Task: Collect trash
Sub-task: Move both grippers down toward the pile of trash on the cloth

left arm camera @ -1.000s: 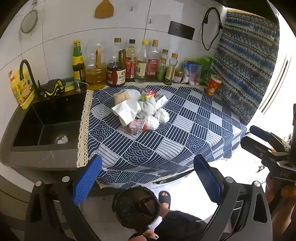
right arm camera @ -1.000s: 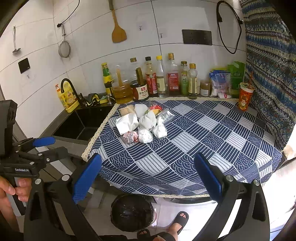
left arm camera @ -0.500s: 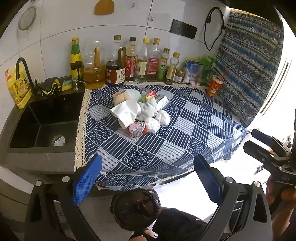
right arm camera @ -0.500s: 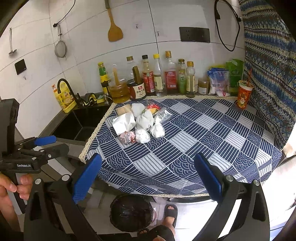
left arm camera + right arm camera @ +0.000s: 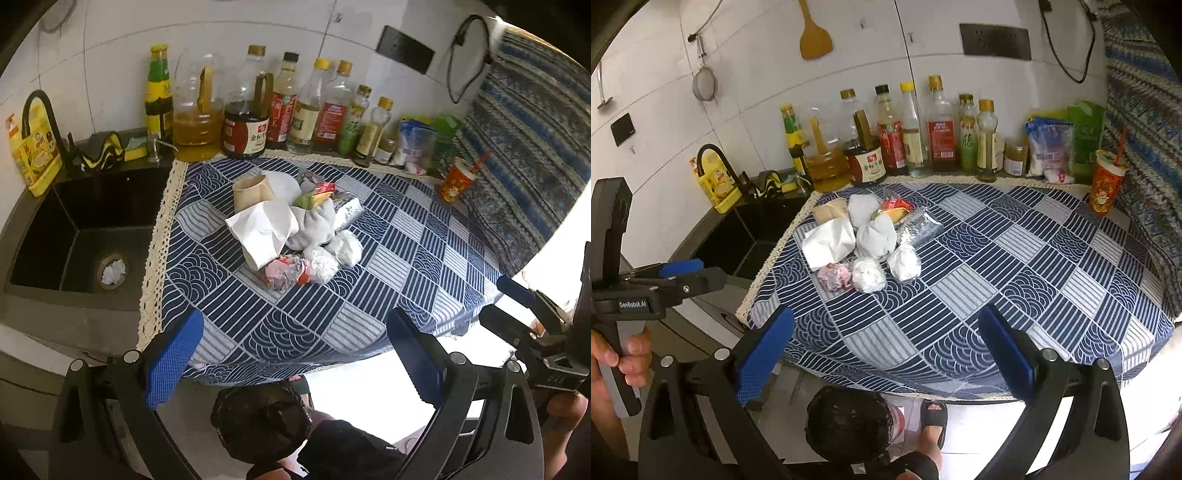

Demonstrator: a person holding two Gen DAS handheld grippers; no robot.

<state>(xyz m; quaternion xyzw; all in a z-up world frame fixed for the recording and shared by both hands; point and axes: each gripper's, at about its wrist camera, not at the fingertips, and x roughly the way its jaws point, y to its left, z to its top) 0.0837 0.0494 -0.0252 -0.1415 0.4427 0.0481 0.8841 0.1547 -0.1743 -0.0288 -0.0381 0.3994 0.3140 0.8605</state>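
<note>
Two grippers show wide-open jaws with nothing between them. In the left wrist view the left gripper fills the bottom of the frame, its blue pads spread apart over the near edge of the blue patterned tablecloth; the right gripper appears at the right edge, held in a hand. In the right wrist view the right gripper spreads just as wide at the bottom of the frame, and the left gripper sits at the left edge.

The trash pile lies in the middle of the frame, on the left half of the cloth and well apart from both grippers. It holds a folded white paper bag, a brown paper cup on its side behind it, a knotted white bundle, crumpled white wads and a pink-red wrapper nearest the camera (a silvery foil wrapper lies on the pile's right side).

Below the counter edge, at bottom centre, stands a round bin lined with a black bag, beside a sandalled foot. Bottles line the tiled wall at the top of the frame, a black sink sits at the left, and a red cup with a straw stands at the upper right.
</note>
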